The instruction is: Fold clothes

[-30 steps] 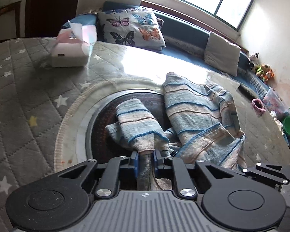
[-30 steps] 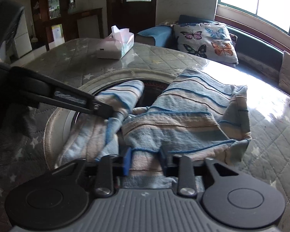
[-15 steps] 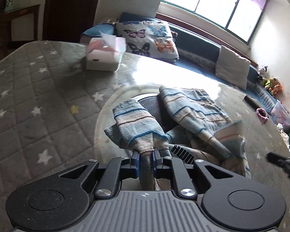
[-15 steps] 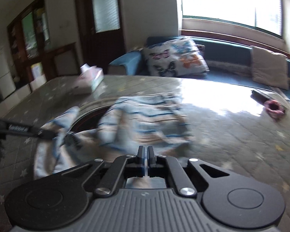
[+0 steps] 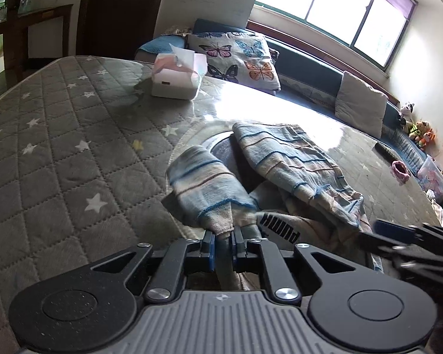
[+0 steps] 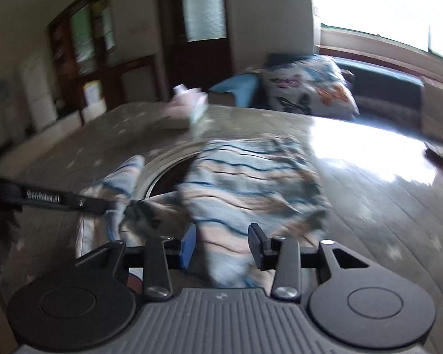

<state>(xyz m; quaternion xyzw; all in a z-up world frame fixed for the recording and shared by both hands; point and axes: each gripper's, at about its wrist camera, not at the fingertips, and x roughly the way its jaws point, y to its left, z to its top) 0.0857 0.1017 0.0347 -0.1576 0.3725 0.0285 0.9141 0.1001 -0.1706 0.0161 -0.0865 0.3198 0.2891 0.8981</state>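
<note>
While the left gripper [image 5: 224,242] is closed on one sleeve of the striped garment [image 5: 295,165], the right gripper [image 6: 223,243] has its jaws wide apart over the garment's near edge, holding nothing. The garment lies crumpled on the quilted star-patterned table [image 5: 59,147], near its middle. A tissue box [image 5: 177,75] stands farther back.

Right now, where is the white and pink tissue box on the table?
In the left wrist view, the white and pink tissue box stands at the far left of the grey quilted star-pattern table cover, beyond the striped blue and beige garment, before the butterfly-print cushion.
</note>
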